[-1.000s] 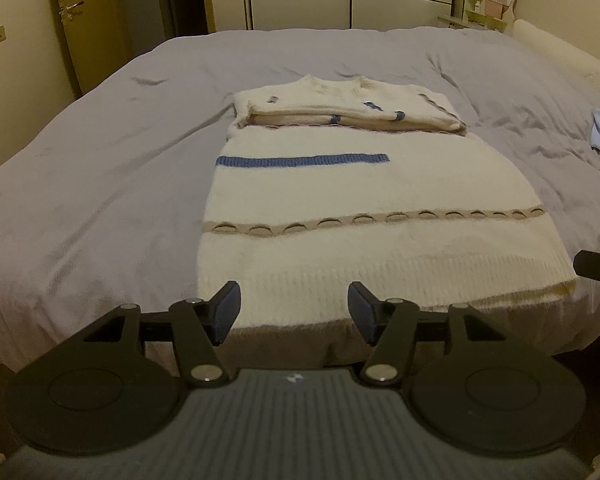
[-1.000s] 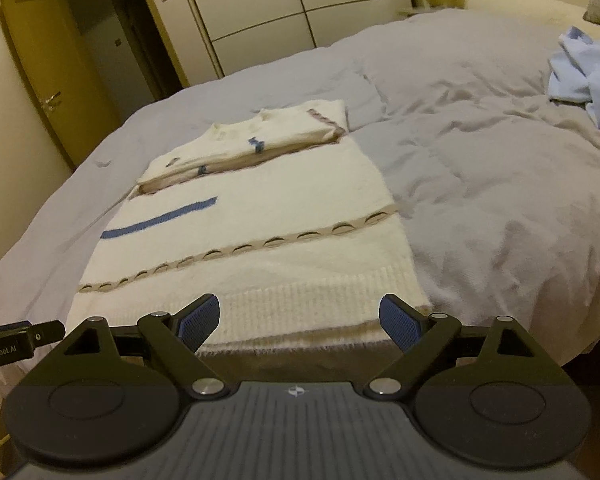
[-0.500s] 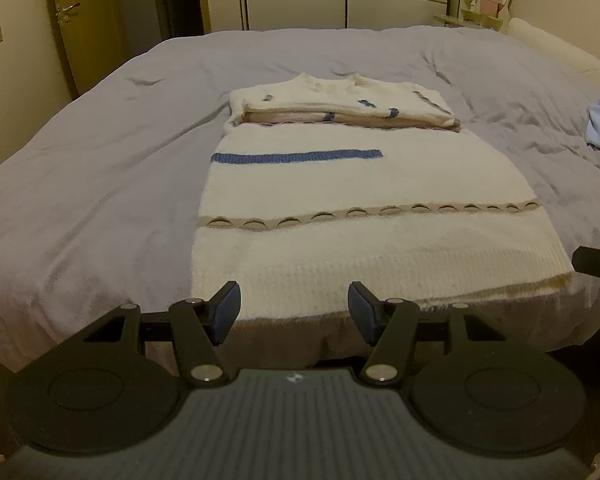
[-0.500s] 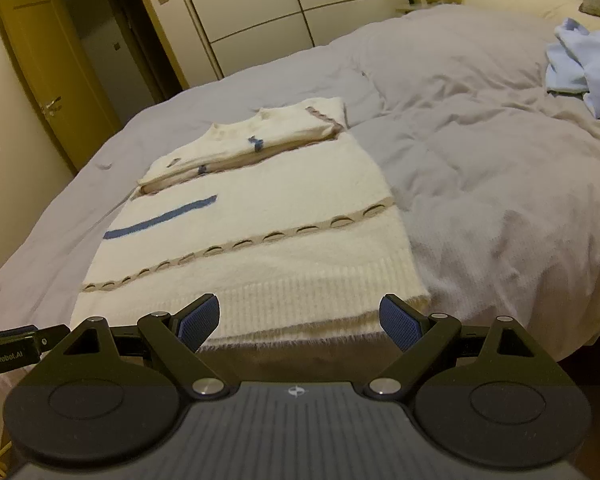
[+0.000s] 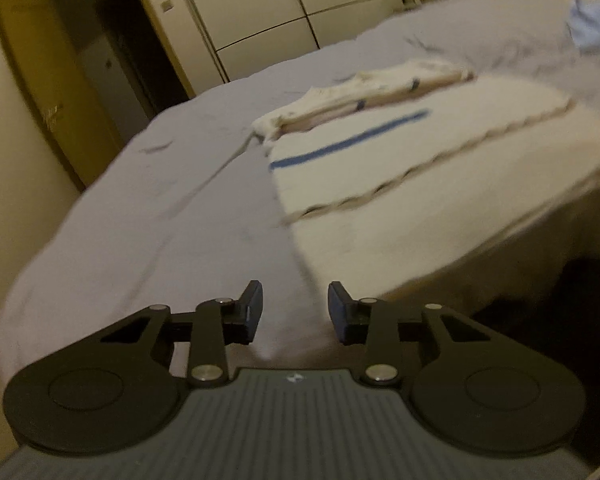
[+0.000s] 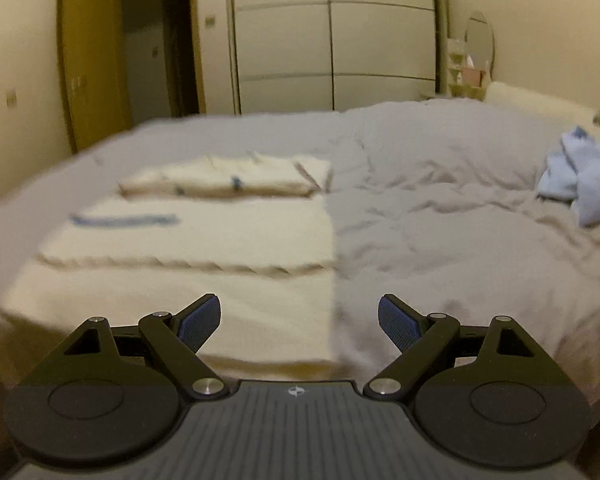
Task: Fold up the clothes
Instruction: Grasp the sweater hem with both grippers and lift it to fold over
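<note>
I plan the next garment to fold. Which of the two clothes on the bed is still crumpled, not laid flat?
The light blue garment, bunched at the bed's far right side. The cream sweater with the blue stripe lies spread flat, its top part folded over.

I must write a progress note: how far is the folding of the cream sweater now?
Done: the cream sweater has its top part folded down on the grey bed. In hand: nothing; left gripper and right gripper are open near its hem. Left: the lower body lies flat, and the light blue garment is crumpled.
</note>
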The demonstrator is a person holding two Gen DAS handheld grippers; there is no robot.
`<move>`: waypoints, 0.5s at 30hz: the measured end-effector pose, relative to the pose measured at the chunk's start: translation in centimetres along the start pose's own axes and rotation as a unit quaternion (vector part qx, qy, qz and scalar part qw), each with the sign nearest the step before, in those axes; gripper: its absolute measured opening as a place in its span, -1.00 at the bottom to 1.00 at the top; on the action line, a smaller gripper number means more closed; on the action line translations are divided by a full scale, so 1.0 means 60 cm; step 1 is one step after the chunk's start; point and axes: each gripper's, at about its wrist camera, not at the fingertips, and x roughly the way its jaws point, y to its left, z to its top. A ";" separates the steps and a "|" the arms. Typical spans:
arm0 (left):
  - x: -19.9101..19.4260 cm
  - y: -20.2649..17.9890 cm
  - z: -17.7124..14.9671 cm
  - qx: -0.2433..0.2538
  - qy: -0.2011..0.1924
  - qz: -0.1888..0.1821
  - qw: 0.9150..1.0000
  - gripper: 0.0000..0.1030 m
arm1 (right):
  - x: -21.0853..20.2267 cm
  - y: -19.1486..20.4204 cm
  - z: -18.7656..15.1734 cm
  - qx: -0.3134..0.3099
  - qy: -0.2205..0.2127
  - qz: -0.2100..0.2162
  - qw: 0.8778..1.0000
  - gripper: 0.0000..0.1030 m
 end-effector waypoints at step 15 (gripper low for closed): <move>0.104 -0.059 -0.073 0.310 -0.096 0.031 0.946 -0.23 | 0.130 -0.040 -0.083 -0.281 0.045 -0.083 0.955 0.62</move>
